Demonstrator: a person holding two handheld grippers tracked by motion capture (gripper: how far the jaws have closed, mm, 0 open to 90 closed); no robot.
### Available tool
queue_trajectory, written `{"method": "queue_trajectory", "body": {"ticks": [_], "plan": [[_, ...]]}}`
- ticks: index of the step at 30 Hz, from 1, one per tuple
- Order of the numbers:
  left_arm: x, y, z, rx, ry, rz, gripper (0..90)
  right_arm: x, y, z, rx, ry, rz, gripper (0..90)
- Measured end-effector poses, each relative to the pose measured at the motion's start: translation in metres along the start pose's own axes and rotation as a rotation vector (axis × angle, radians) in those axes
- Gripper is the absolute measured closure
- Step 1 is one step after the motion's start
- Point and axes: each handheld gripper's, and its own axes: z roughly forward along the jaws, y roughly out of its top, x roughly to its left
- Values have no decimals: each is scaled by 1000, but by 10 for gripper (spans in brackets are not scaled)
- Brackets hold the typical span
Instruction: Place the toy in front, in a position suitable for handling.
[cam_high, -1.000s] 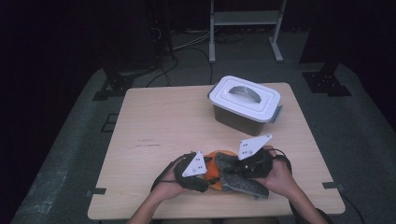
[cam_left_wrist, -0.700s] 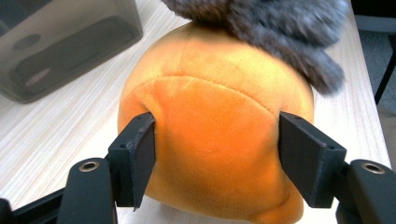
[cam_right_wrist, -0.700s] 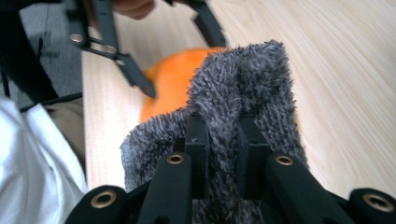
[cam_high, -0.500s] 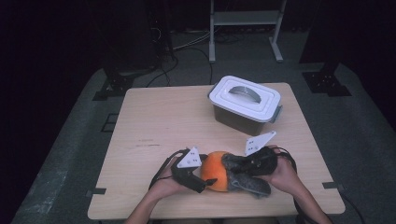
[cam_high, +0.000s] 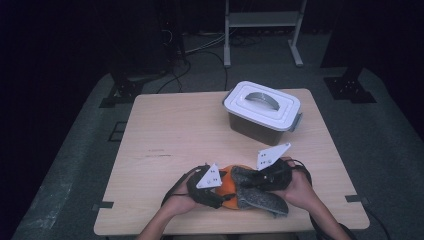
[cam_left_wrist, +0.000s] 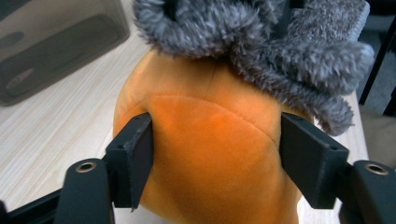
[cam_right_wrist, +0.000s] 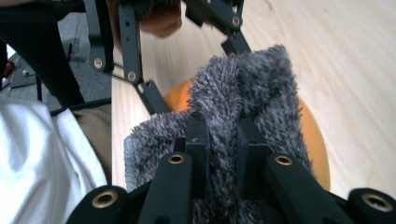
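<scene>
Item, near table edge: orange plush toy, partly under a grey fleecy cloth.
Left tongs: jaws just closing in, one on each flank of the toy, pads at its fabric.
Right tongs: shut on a fold of the cloth.
Progress: cloth seemingly half-drawn over the toy; remainder undone.
Farther off: lidded plastic box, untouched.
</scene>
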Motion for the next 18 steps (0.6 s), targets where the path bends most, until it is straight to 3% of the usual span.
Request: {"method": "queue_trajectory", "body": {"ticks": [5, 10, 13, 18], "plan": [[3, -1, 0, -16, 1, -30, 328, -10, -10, -12, 25, -61, 39, 776], [-2, 1, 2, 6, -1, 22, 323, -4, -4, -11, -23, -45, 24, 773], [0, -1, 1, 1, -14, 7, 319, -3, -3, -7, -1, -33, 3, 771], [4, -4, 0, -5, -35, -8, 308, -15, -15, -13, 28, -62, 59, 771]]}}
